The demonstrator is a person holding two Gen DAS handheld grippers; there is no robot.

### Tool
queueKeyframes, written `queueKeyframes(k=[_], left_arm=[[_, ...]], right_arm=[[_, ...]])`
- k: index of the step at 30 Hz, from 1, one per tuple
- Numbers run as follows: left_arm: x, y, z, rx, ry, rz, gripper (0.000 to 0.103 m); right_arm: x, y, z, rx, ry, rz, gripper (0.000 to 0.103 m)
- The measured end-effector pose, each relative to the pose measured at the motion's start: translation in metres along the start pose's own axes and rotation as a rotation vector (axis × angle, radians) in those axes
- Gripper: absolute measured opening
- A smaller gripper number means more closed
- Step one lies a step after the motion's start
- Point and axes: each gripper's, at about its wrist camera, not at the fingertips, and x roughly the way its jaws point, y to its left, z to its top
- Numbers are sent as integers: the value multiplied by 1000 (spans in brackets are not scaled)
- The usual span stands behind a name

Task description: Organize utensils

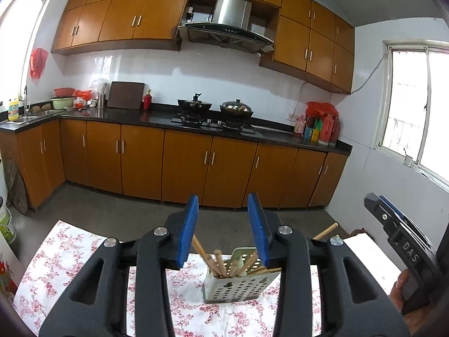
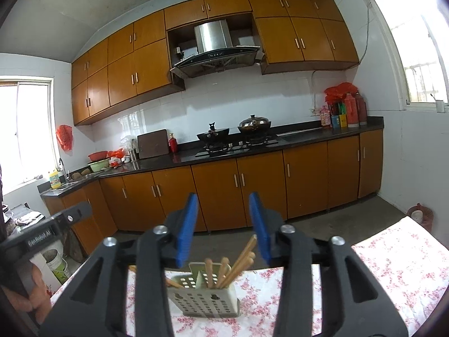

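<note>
A pale perforated utensil holder (image 1: 238, 283) stands on the floral tablecloth (image 1: 64, 255); it also shows in the right wrist view (image 2: 204, 297). Several wooden chopsticks (image 1: 217, 262) stand and lean in it, also seen in the right wrist view (image 2: 238, 261). My left gripper (image 1: 224, 224) is open and empty, raised above and behind the holder. My right gripper (image 2: 224, 224) is open and empty, also raised behind the holder. The right gripper's body (image 1: 398, 233) shows at the right edge of the left wrist view; the left gripper's body (image 2: 47, 230) shows at the left edge of the right wrist view.
The table's far edge drops to a grey floor (image 1: 118, 210). Beyond stand brown base cabinets (image 1: 182, 165) under a black counter with a stove, two pans (image 1: 235, 109), a cutting board and bottles. A white bucket (image 2: 57, 264) stands on the floor at left.
</note>
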Motion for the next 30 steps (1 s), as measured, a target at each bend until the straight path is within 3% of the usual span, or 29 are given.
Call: queueKeyframes(k=[4,13,17,23,30], left_arm=[[-15,9,-8,-1,-5,5,42],[-37,23,-58,90,-2,108,82],[-36,23,-80,130,7,169,99],[-33,17,-107,222,23,301,101],[-44,22,-135,173,64,266,101]], right_arm=[[-21,-9,-9,19,8,-2,59],[-58,-8,-56,-45,21,-61,98],[-66,-3,-75,-76,27,-113,99],[-61,4,-95,-135,82,-177,99],[-70,1,-127,-87,153,-145,99]])
